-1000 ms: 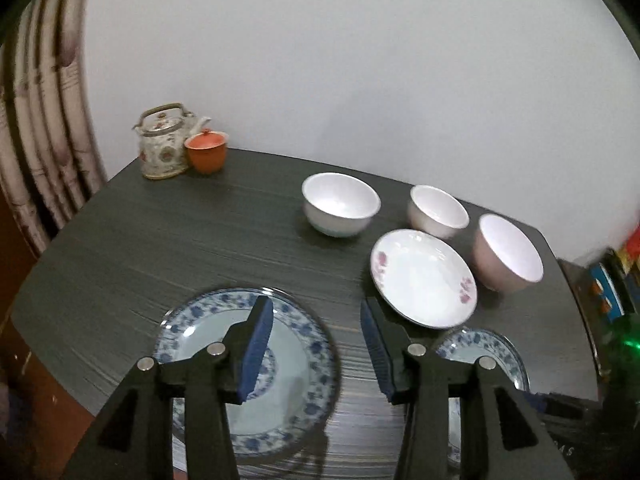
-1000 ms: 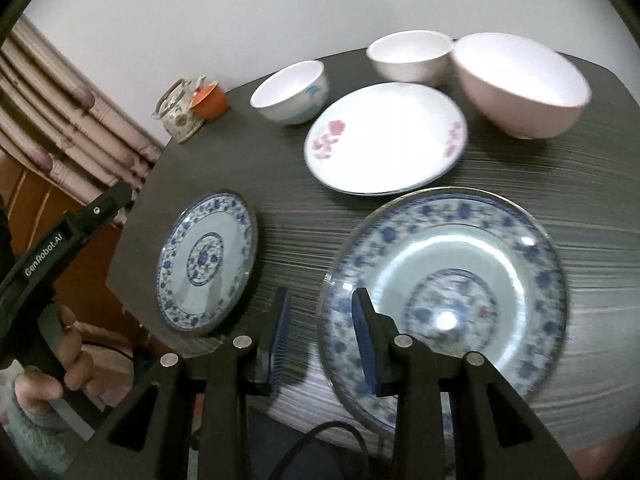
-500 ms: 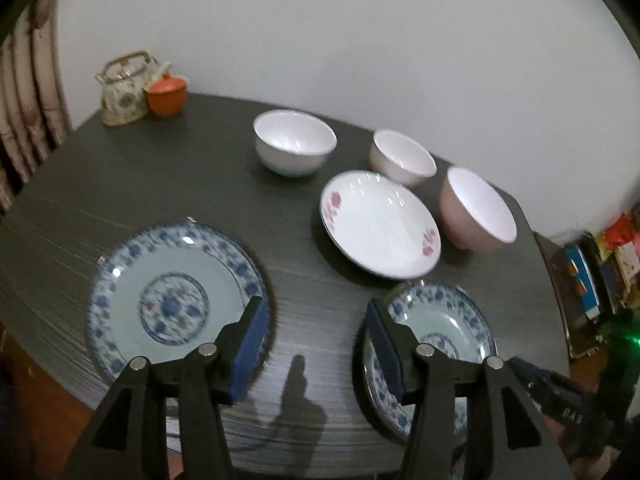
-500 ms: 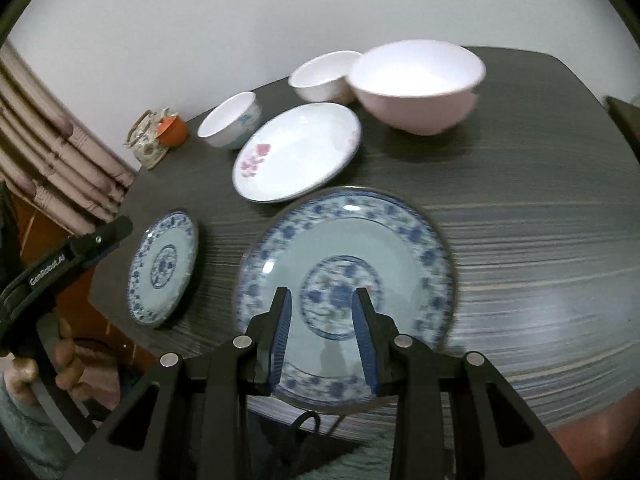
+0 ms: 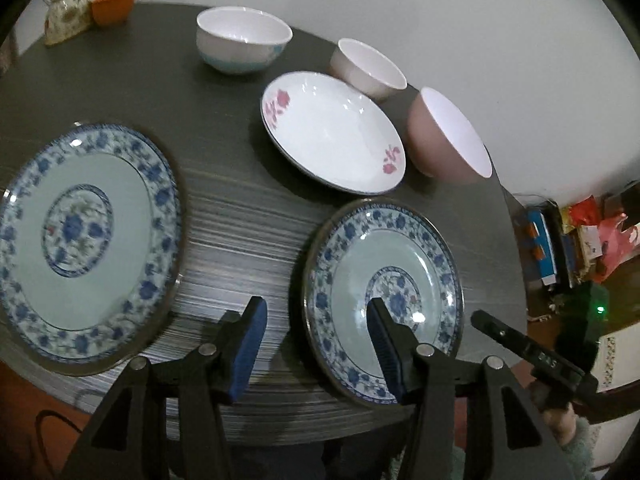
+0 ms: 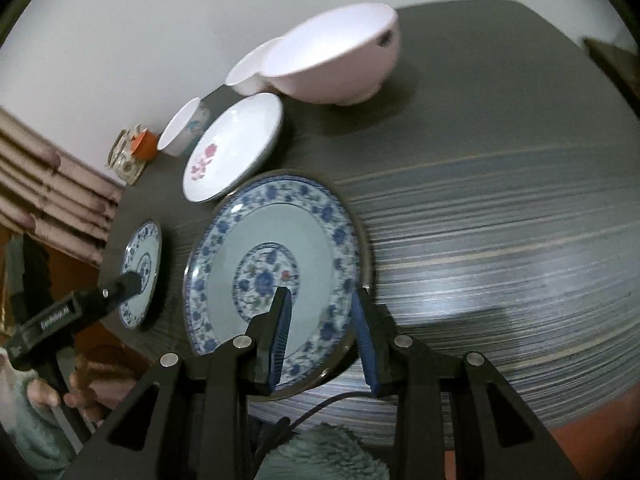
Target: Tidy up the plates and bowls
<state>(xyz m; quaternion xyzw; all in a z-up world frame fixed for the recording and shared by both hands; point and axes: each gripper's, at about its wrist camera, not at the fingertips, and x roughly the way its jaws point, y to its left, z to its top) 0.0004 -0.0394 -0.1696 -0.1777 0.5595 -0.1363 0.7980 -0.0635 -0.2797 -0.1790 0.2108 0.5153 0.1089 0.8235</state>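
Here, two claws are descending toward blue-patterned plates on a dark desk. In the left wrist view, the left claw (image 5: 314,344) is standing spread and empty, its right pad hanging over the near-left rim of the smaller blue plate (image 5: 384,280) at five o'clock and its left pad over bare desk (image 5: 240,216). The larger blue plate (image 5: 80,236) is lying at nine o'clock, the pink-flowered white plate (image 5: 332,132) at one o'clock. Behind it are sitting the pink bowl (image 5: 448,140), a small white bowl (image 5: 368,68) and a white bowl (image 5: 244,40) at twelve o'clock. A teapot (image 5: 68,12) and an orange cup (image 5: 112,0) are standing at eleven o'clock.

In the right wrist view, the right claw (image 6: 324,332) is holding its pads narrowly parted and gripping nothing, straddling the near-right rim of that larger plate (image 6: 276,240); contact cannot be told.

Judged from the layout, the step in hand is seizing a plate by its rim for stacking. Doing it well probably calls for sliding one pad beneath the lip at the desk's near edge, closing squarely on the rim, and lifting level so the glazed surface is not slipping.
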